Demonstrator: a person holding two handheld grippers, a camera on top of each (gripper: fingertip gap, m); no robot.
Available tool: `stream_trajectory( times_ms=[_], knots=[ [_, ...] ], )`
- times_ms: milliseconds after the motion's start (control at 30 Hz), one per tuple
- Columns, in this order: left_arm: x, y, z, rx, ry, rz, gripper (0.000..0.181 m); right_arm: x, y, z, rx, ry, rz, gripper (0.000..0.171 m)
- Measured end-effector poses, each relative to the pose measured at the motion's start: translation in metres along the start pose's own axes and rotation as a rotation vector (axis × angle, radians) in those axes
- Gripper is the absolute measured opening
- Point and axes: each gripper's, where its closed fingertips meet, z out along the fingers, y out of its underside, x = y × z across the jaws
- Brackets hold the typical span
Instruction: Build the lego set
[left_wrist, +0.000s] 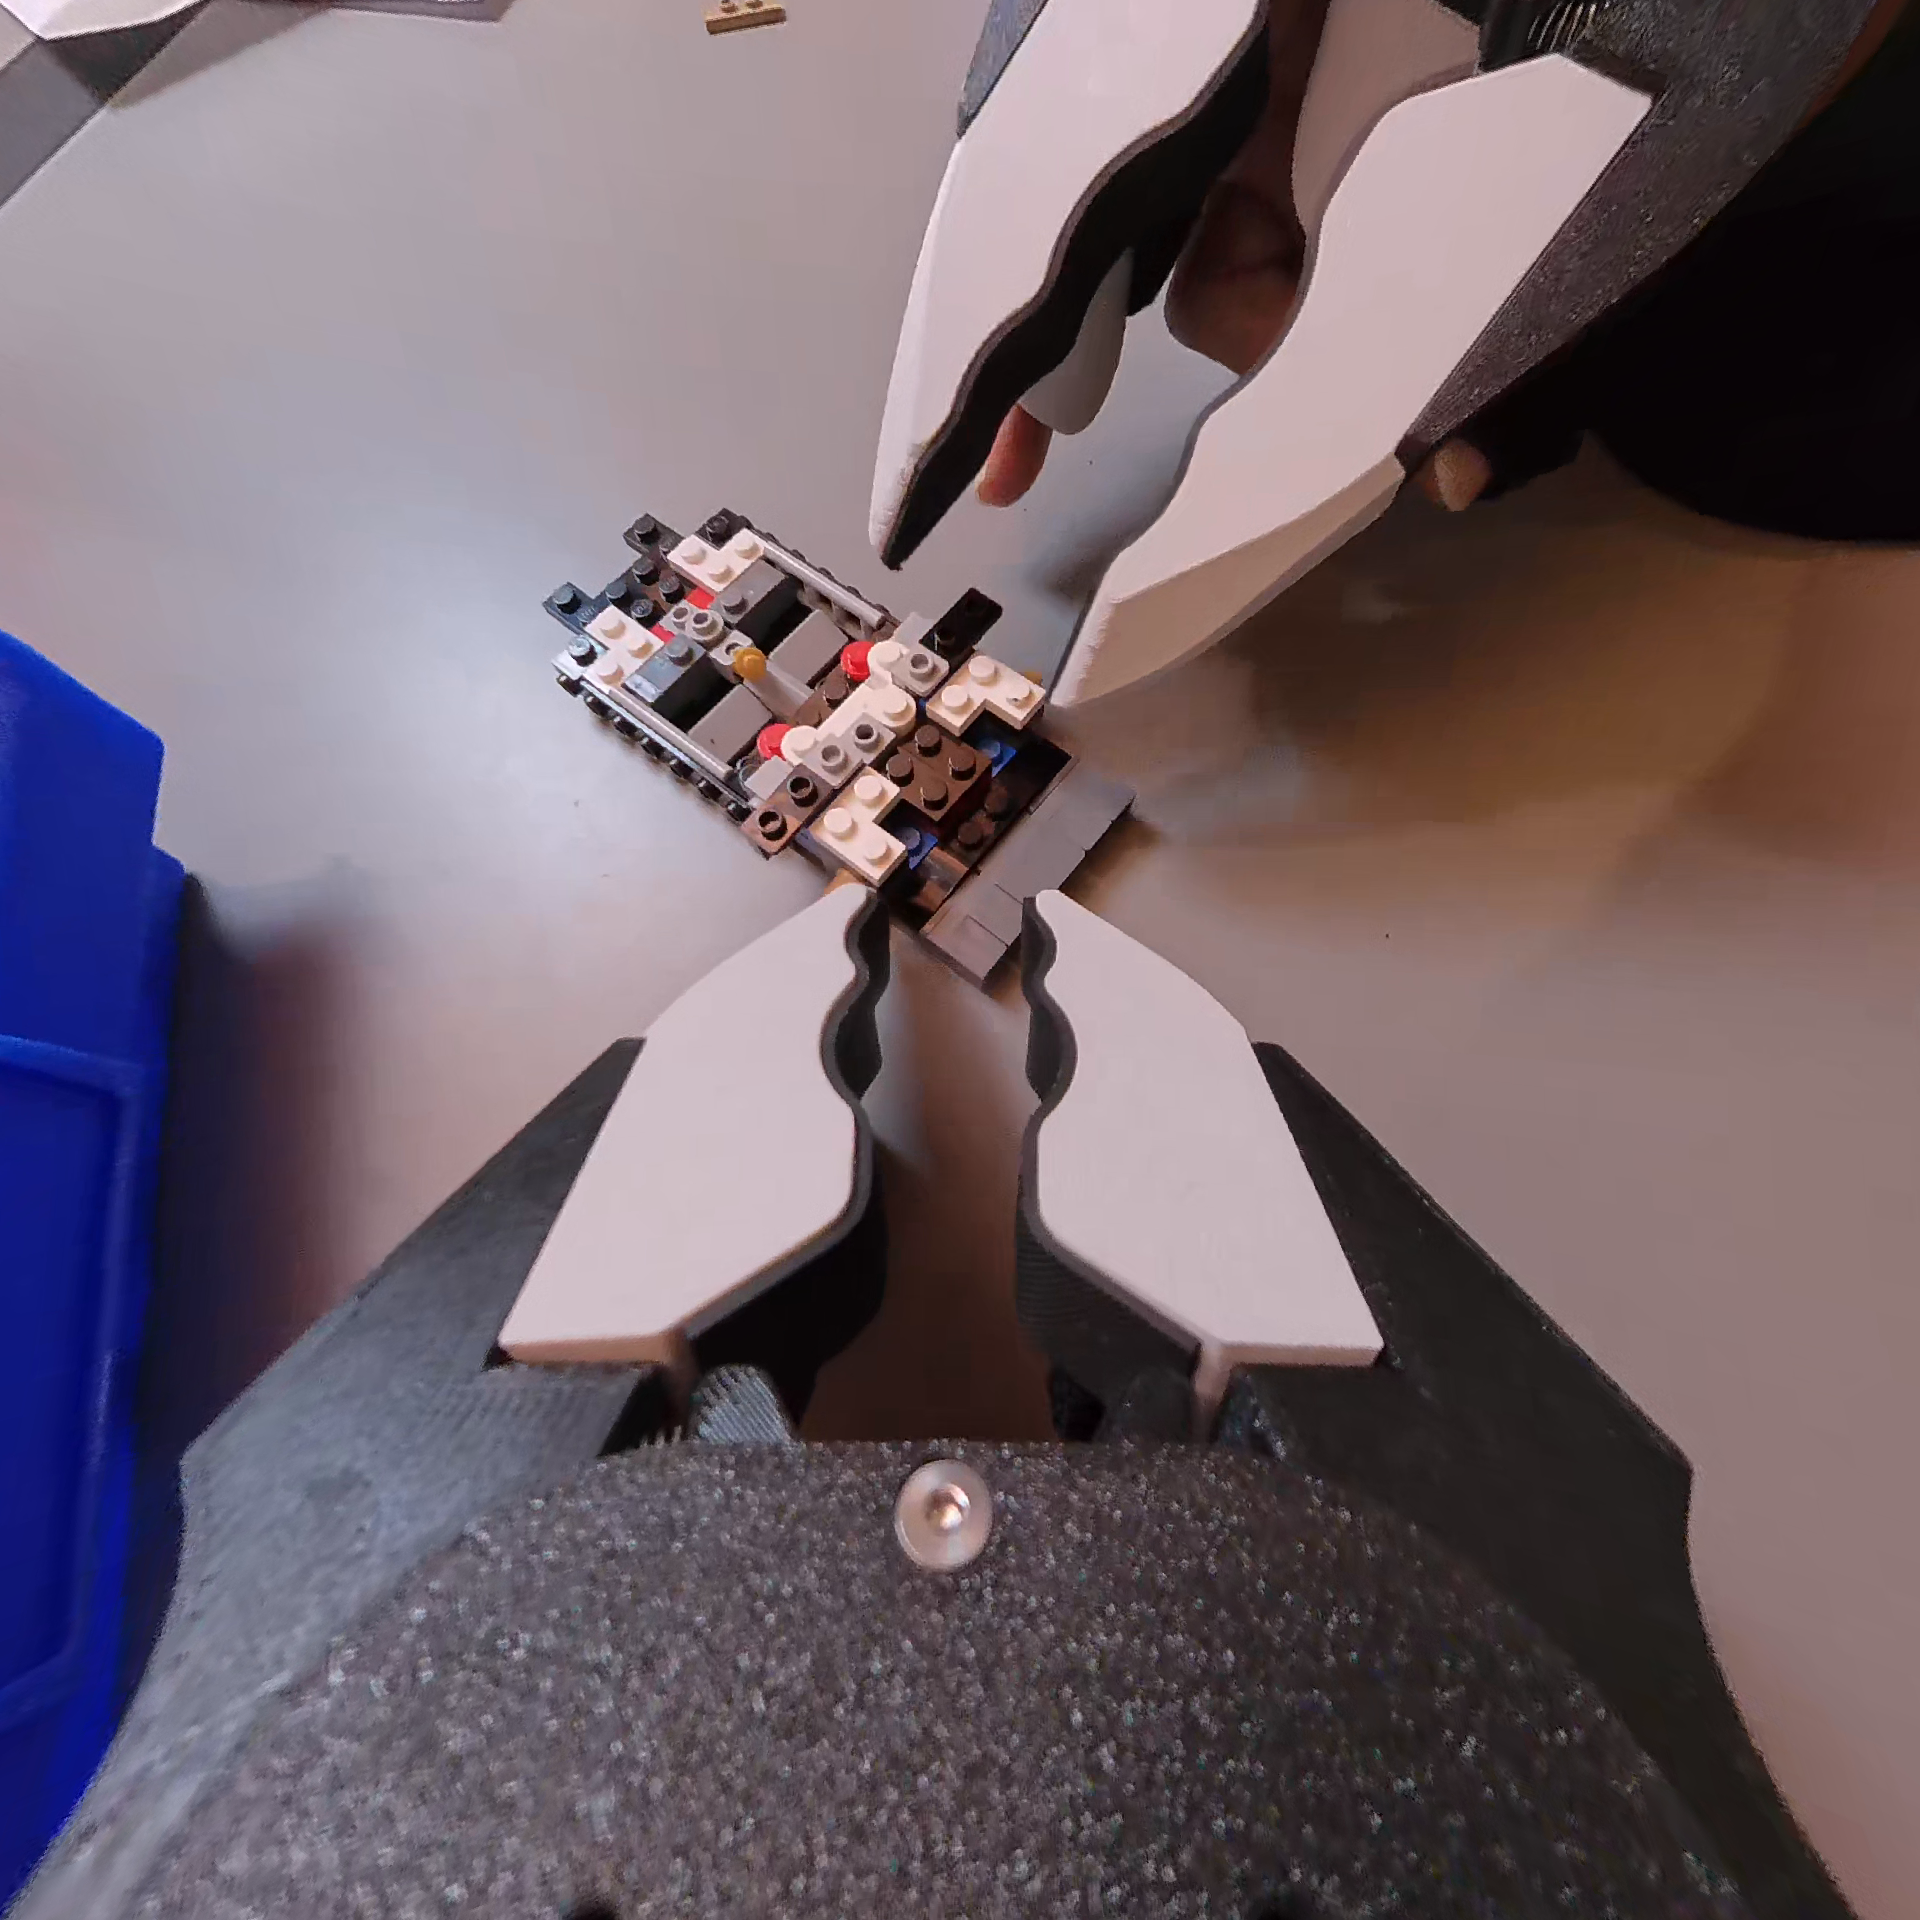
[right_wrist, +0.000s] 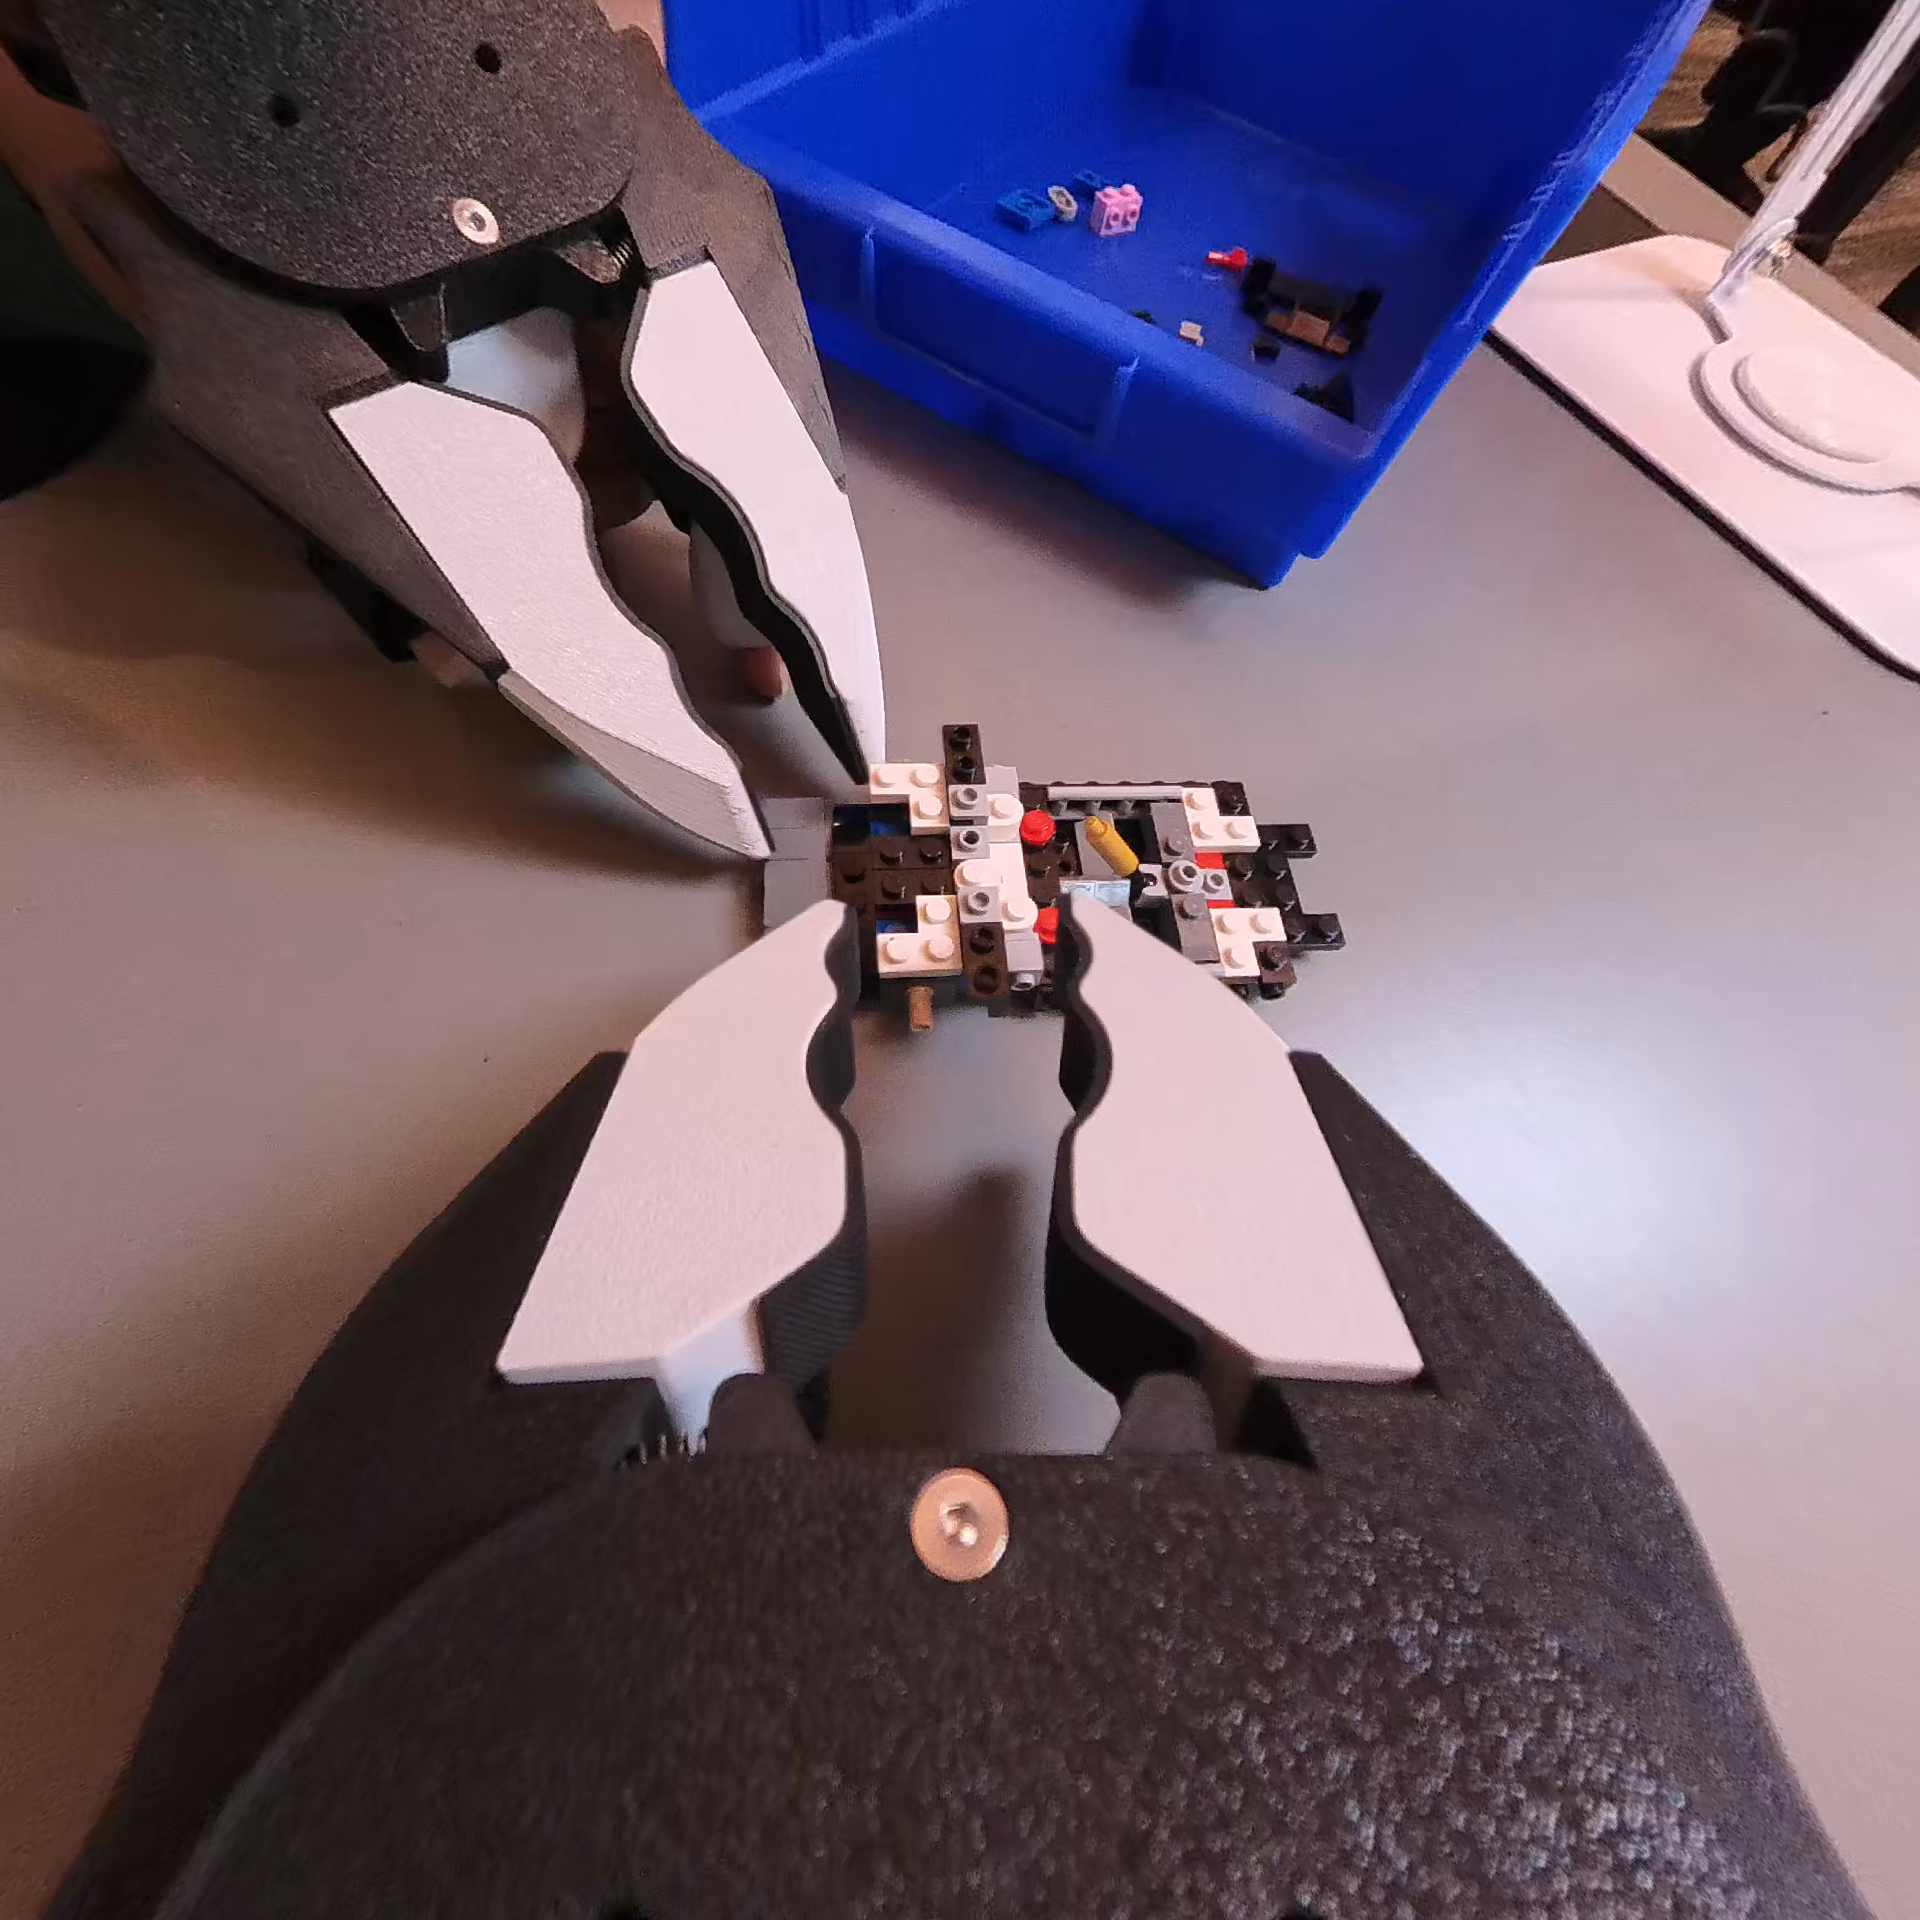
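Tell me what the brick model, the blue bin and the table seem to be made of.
Brick model: looks like hard moulded plastic, slightly glossy, with round studs on top. Blue bin: also looks like plastic, one even colour, with a fine grainy matte surface. Table: smooth grey matte top, perhaps laminate; the pictures leave that open.

Left gripper (left_wrist: 951, 909), grey-white wavy-edged fingers on a black textured body, enters from 6 o'clock, jaws parted. Right gripper (left_wrist: 977, 623), same build, comes down from 1 o'clock, jaws parted wider. The holder's fingertips (left_wrist: 1013, 457) show between its fingers.
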Motion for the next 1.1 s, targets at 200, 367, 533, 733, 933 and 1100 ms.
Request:
stream_trajectory(
  times_ms=[200,367,533,733,933,1100],
  knots=[
    [-0.005,-0.001,-0.002,0.017,-0.010,-0.009,0.020,0.003,0.004,-0.003,-0.009,-0.016,0.023,0.026],
    [-0.007,0.000,-0.002,0.017,-0.010,-0.033,0.019,0.005,0.008,-0.004,-0.008,-0.033,0.048,0.022],
    [-0.007,0.000,-0.002,0.014,-0.008,-0.028,0.019,0.003,0.012,-0.001,-0.026,-0.042,0.038,0.021],
    [-0.007,0.000,-0.002,0.017,-0.013,-0.030,0.019,0.002,0.011,-0.001,-0.015,-0.043,0.033,0.020],
    [-0.008,-0.006,-0.005,0.060,-0.021,-0.028,0.008,0.005,0.003,-0.005,0.033,-0.020,0.020,0.021],
    [-0.015,-0.017,-0.013,0.133,-0.059,-0.035,0.000,0.014,-0.009,-0.013,0.108,0.028,0.042,0.021]
  ],
)
